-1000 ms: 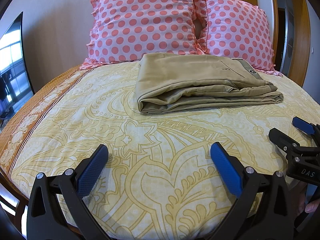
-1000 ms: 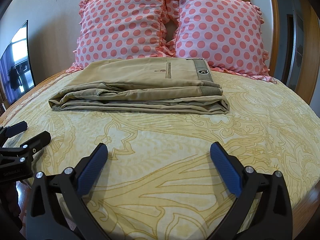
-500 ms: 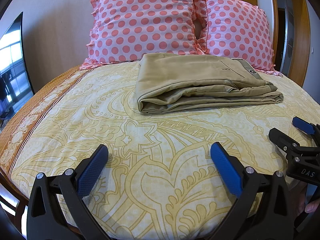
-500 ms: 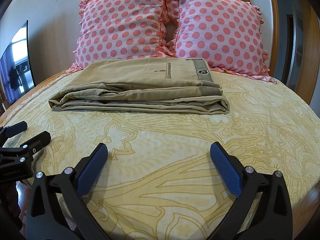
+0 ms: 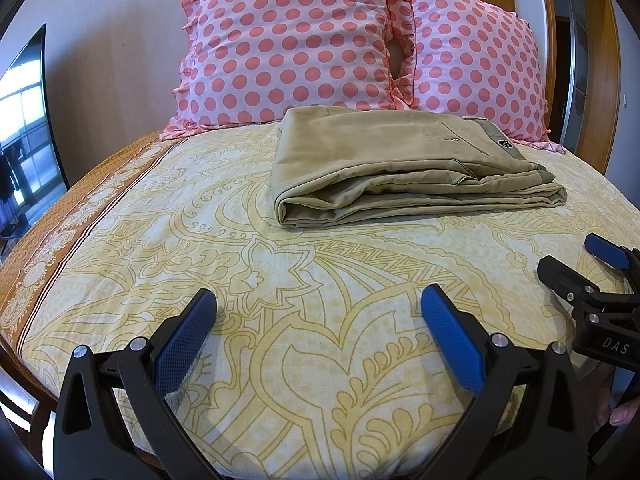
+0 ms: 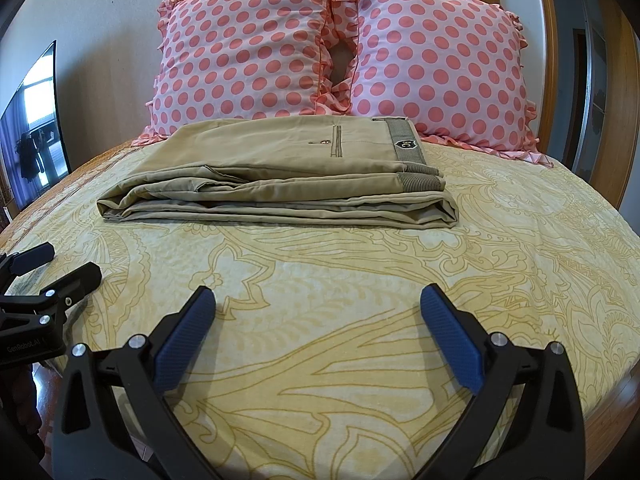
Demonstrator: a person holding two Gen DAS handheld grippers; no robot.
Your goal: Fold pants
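The khaki pants (image 5: 384, 164) lie folded in a flat stack on the yellow patterned bed cover, just in front of the pillows; they also show in the right wrist view (image 6: 280, 176), waistband to the right. My left gripper (image 5: 318, 312) is open and empty, low over the cover near the bed's front edge, well short of the pants. My right gripper (image 6: 318, 312) is open and empty, likewise near the front edge. Each gripper shows at the edge of the other's view: the right one (image 5: 576, 260) and the left one (image 6: 60, 264).
Two pink polka-dot pillows (image 5: 292, 44) (image 6: 436, 68) lean on the wall behind the pants. The bed cover (image 5: 200, 240) has an orange border on the left. A dark TV screen (image 5: 24, 128) stands at left, a wooden door frame (image 5: 600, 80) at right.
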